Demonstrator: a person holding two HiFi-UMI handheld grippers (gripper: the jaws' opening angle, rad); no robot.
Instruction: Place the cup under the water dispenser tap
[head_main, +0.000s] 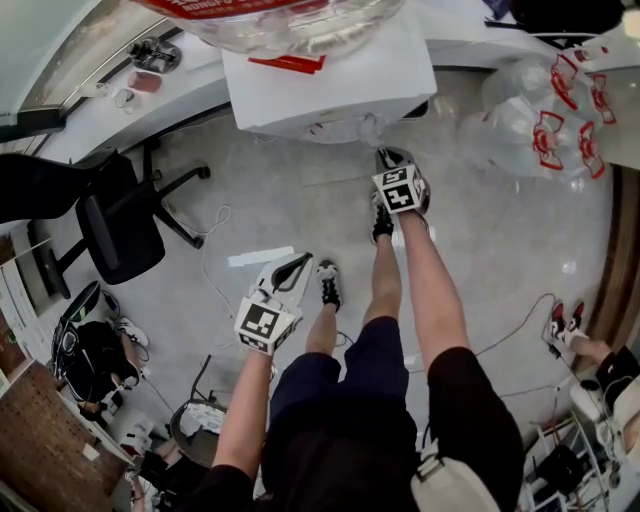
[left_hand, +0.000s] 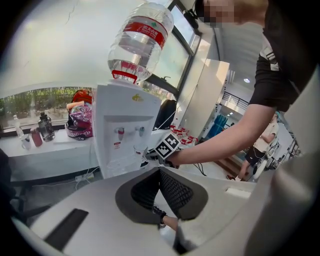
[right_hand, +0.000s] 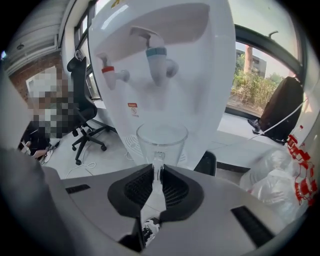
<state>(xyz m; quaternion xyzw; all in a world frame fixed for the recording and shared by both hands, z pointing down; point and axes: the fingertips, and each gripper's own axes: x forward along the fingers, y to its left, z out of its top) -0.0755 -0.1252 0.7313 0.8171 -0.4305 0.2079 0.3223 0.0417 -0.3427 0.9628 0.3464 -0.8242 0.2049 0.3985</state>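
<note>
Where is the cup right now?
In the right gripper view, the right gripper holds the cup by its handle, just below the blue tap.

Black office chair (head_main: 120, 235), clear empty water bottles (head_main: 525, 130) with red handles, on grey floor (head_main: 480, 250)

Bright window daylight, fisheye edges, slight blur
</note>
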